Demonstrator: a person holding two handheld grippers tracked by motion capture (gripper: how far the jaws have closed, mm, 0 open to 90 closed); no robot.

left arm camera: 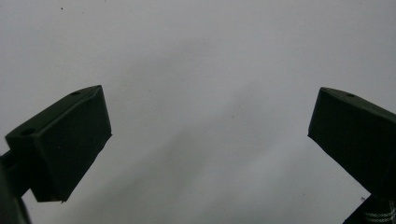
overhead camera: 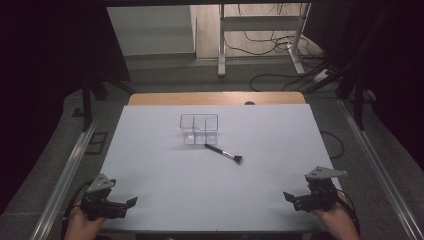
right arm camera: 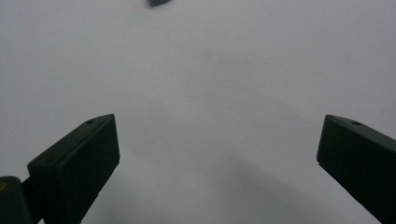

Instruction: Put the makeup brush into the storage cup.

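A small black-handled makeup brush (overhead camera: 223, 153) lies flat on the white tabletop (overhead camera: 165, 190), just in front of a clear plastic divided organizer (overhead camera: 199, 128). Its handle tip points at the organizer's front right corner, nearly touching it, and its dark bristles fan away from it.

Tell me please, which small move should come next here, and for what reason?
Probably the right claw should reach forward toward the black brush, staying open. Both claws rest at the near edge of the white table, open and holding nothing, and the left claw is farther from the brush. The brush lies flat just beside the clear divided box, its bristles pointing toward the right side.
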